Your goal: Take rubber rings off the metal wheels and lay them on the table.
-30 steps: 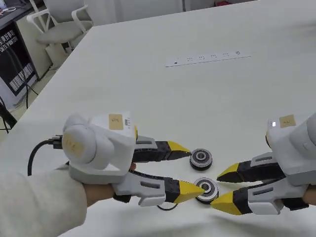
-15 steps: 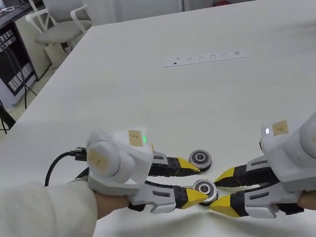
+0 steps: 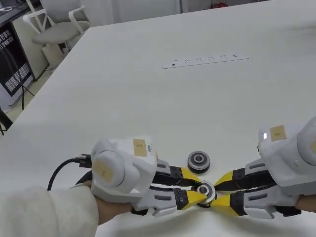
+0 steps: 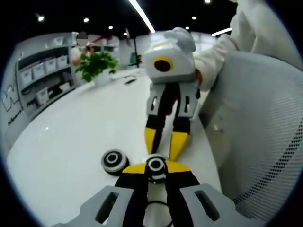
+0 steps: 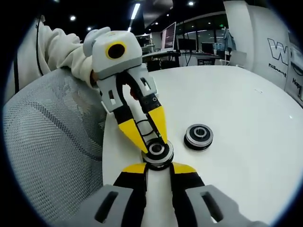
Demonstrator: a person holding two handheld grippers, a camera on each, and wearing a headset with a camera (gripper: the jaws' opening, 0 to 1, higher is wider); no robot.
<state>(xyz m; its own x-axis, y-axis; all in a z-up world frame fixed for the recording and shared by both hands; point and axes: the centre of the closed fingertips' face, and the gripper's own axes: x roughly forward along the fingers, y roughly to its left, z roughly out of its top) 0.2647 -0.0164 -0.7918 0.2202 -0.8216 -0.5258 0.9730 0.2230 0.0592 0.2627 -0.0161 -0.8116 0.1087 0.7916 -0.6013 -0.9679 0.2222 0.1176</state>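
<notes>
Starting nearest the person, a pale sleeve (image 3: 44,212) leads to the left gripper (image 3: 198,186). The right gripper (image 3: 219,189) meets it tip to tip over the white counter (image 3: 148,98). Both pairs of jaws are pinched on the same near wheel (image 3: 205,189), one pair from each side. It sits low by the counter's front edge; whether it touches the surface I cannot tell. In the left gripper view a thin black loop (image 4: 158,203), perhaps a loose rubber ring, lies on the counter under the jaws. Just behind, the far wheel (image 3: 199,160) lies flat, apart from both grippers. That makes two wheels and two grippers. Farther back a socket strip (image 3: 205,59) is set into the counter. Beyond the corner stands a white chair (image 3: 53,28).
</notes>
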